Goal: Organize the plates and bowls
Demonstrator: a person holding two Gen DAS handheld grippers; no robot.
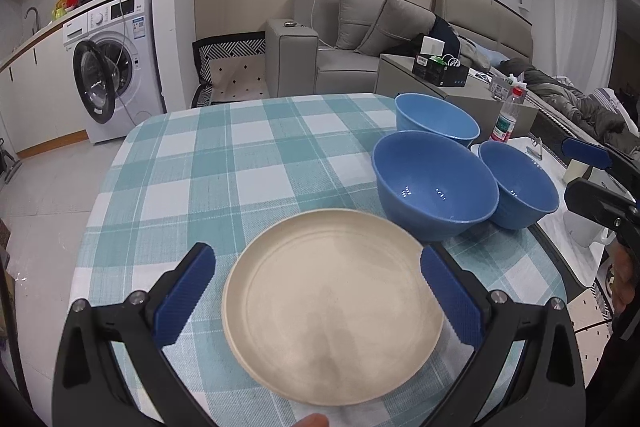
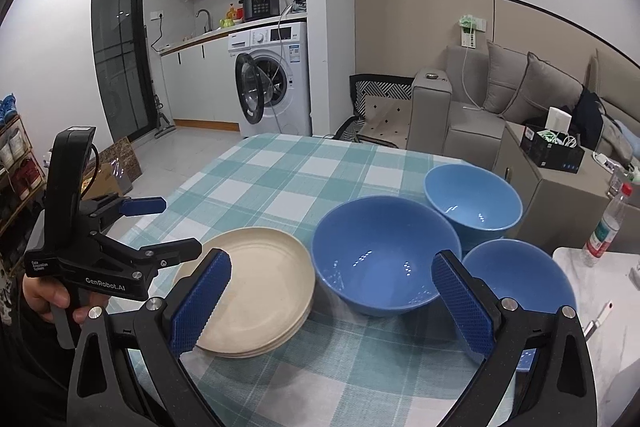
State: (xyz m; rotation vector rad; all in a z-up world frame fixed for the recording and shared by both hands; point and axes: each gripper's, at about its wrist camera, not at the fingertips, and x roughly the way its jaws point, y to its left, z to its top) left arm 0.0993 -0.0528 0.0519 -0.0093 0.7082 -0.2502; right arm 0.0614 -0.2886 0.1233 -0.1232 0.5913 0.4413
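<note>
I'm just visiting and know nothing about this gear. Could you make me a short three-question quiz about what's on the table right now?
1. How many blue bowls stand on the checked tablecloth?
2. True or false: the cream plates are stacked, not spread out.
3. Which is right? A) the left claw grips a bowl; B) both claws are open and hold nothing; C) the right claw grips a plate.

Key
1. Three: a large bowl, a far bowl and a near bowl.
2. True; layered rims show in the right view.
3. B.
</note>
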